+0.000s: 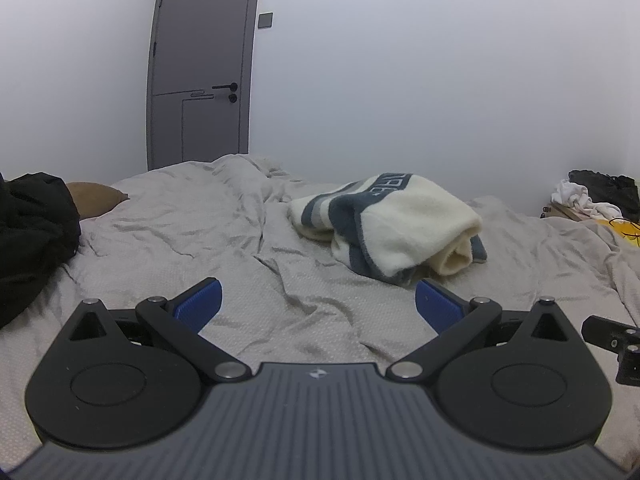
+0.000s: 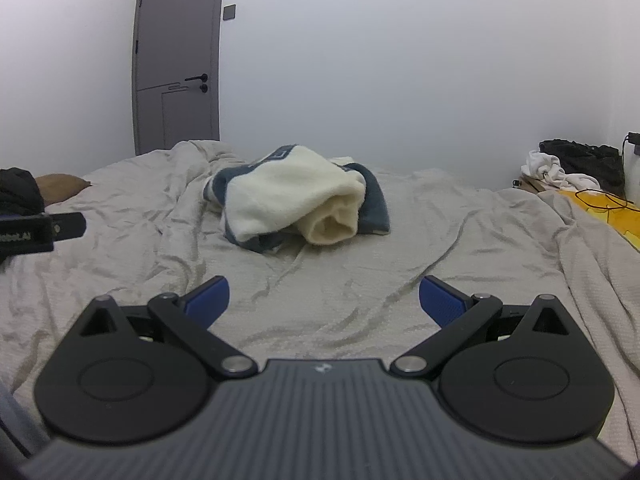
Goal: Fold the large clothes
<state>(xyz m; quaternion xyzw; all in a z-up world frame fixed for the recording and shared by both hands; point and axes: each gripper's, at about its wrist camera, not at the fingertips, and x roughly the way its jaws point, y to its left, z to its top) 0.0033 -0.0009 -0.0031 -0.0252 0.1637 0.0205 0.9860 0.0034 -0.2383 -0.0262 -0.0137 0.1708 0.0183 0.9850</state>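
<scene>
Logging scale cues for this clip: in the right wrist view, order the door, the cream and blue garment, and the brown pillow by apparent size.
1. Door
2. Cream and blue garment, though it lies nearer the camera, so the gap is unsure
3. Brown pillow, partly hidden

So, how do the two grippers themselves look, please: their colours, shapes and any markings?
Both look alike. The left gripper and the right gripper each have a grey ribbed body with a small pale logo, two round black discs, and black link arms with silver pins. The fingers carry blue textured pads. No cables or sleeves show.
</scene>
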